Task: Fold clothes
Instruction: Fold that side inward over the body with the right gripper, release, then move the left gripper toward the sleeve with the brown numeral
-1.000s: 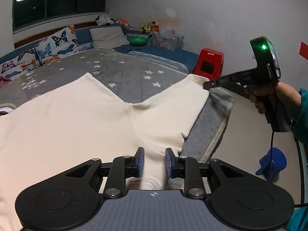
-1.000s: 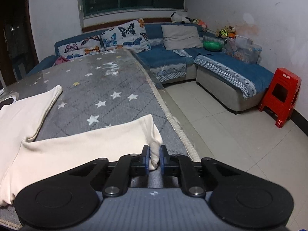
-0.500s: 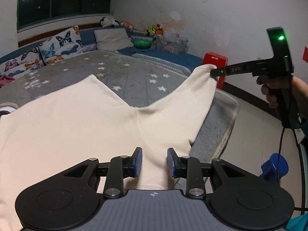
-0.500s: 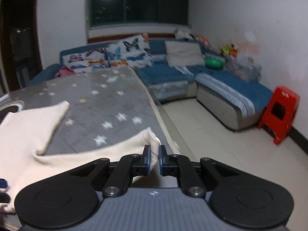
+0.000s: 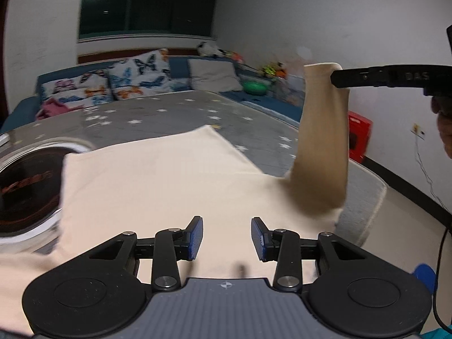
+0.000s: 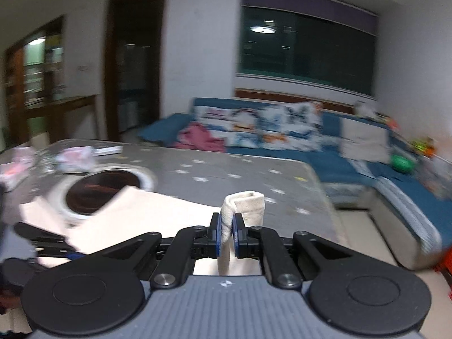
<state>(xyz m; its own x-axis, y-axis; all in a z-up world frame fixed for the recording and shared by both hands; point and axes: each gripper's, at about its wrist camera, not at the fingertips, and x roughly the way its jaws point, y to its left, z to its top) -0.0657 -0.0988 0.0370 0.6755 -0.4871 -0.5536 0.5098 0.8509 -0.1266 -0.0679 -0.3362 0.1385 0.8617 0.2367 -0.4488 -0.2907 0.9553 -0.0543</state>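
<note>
Left gripper point(image 5: 226, 237): released, its blue-padded fingers point(image 5: 194, 237) set well apart, nothing between them. It hovers low over the cream-coloured knit garment point(image 5: 169, 186), which lies spread flat across the grey star-patterned cover point(image 5: 175, 113) of the tabletop.

Right gripper point(image 6: 226, 238): clenched on the cuff end of one cream leg or sleeve point(image 6: 243, 206) of the garment; which of the two cannot be told. Cloth is pinched between the blue pads, with a folded bunch standing up above the fingertips. In the left wrist view this gripper point(image 5: 337, 78) appears at upper right, raised clear of the surface, and the held length of cloth point(image 5: 322, 147) hangs down from it to the body of the garment near the right edge of the tabletop. Part of a hand point(image 5: 443, 130) shows at the frame edge behind it.

A round dark disc with a pale rim point(image 5: 25, 189) sits on the tabletop at left; the garment's far-left edge lies against it. A blue corner sofa with butterfly-print cushions point(image 5: 124, 84) stands beyond. Both views are motion-blurred.
</note>
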